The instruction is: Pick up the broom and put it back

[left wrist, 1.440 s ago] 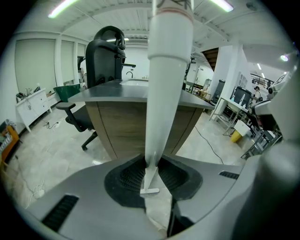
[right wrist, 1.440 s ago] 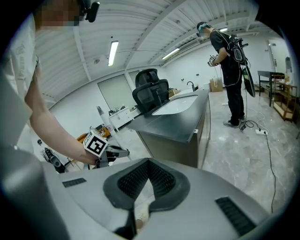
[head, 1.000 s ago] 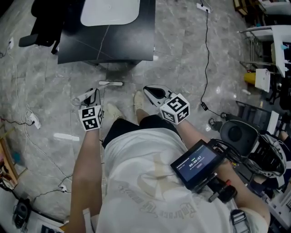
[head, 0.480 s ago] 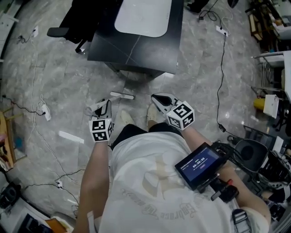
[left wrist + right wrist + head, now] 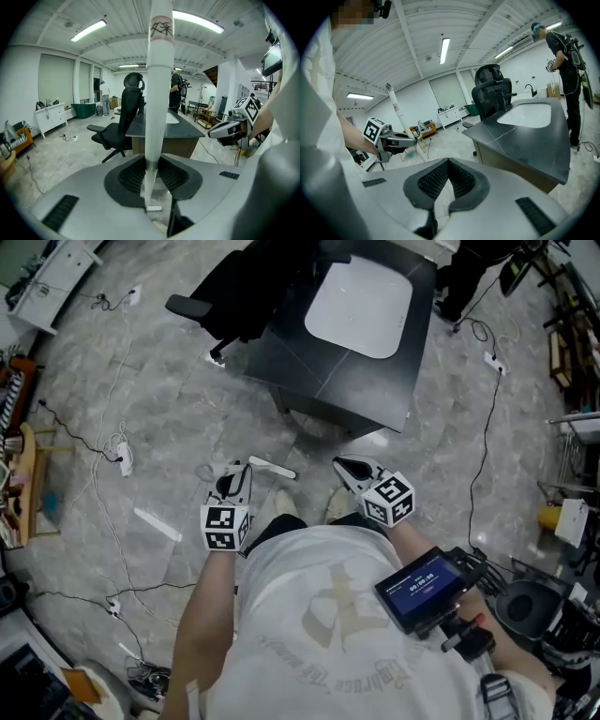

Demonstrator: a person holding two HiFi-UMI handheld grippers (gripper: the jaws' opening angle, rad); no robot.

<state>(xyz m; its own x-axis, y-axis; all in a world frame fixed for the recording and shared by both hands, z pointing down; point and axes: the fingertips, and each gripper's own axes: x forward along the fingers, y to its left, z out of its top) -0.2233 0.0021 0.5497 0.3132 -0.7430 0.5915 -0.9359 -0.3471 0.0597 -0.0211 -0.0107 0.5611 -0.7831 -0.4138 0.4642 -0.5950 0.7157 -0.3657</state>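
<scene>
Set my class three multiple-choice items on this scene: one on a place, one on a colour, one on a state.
1. The office chair stands: A beside the dark desk; B on top of it; C far across the room.
2. The broom handle is: A red; B white; C black.
3. The left gripper is: A open and empty; B out of view; C closed on the handle.
Answers: A, the chair is at the desk's side; B, the shaft is white; C, the pads clamp the shaft.
</scene>
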